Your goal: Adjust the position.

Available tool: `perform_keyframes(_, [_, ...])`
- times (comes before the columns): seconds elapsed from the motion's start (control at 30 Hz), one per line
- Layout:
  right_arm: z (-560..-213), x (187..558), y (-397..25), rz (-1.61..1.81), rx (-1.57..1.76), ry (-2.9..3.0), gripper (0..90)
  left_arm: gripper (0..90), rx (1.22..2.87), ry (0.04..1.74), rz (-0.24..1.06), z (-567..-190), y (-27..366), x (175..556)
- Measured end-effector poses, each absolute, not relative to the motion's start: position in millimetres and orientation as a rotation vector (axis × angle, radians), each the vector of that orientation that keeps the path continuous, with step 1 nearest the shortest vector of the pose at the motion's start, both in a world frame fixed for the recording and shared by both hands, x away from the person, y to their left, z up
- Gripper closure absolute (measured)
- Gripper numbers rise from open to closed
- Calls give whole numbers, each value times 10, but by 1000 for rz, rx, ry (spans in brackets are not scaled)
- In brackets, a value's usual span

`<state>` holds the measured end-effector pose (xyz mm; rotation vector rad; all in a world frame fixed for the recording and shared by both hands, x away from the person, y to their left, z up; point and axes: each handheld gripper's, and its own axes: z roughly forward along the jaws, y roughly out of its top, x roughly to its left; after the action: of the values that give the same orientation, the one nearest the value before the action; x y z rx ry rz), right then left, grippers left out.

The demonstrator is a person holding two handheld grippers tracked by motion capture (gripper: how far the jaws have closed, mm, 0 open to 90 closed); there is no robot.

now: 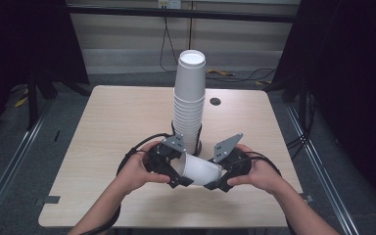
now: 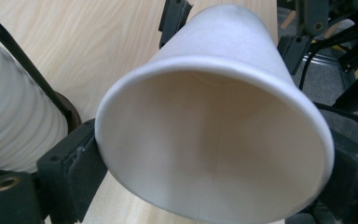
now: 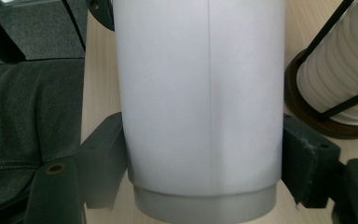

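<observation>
Pale wood table [image 1: 103, 147]: left gripper [image 1: 180, 177] and right gripper [image 1: 216, 182] both clasp a plain white paper cup [image 1: 201, 169].

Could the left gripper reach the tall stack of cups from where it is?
Probably not yet. The left gripper is shut on the rim end of a loose cup, which the right gripper holds too. The stack stands close behind, nothing between, so freeing the jaws should suffice.

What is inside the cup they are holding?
Nothing that shows. The left hand-held gripper's view looks into the cup's open mouth and finds bare white walls with one seam. The very bottom lies deep in shade, so whether anything small sits there cannot be told.
</observation>
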<state>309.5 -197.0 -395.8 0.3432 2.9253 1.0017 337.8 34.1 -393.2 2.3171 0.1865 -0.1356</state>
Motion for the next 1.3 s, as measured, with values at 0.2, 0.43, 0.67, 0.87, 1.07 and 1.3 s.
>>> perform_keyframes(0.2, [-3984,3085,-1926,958,310,2926,249,103,2361,192,-141,-3915,322,3371])
perform_keyframes(0.43, [-4004,3081,-1930,962,292,2917,248,111,2374,186,-140,-3889,306,3365])
perform_keyframes(0.67, [-4032,3072,-1944,968,306,2909,246,118,2382,198,-138,-3878,287,3361])
perform_keyframes(0.87, [-4050,3079,-1950,981,317,2899,241,119,2388,216,-145,-3862,272,3366])
perform_keyframes(1.07, [-4076,3081,-1953,992,345,2892,236,119,2400,226,-142,-3849,252,3372])
perform_keyframes(1.3, [-4108,3091,-1956,998,373,2894,222,119,2434,238,-138,-3834,243,3385])
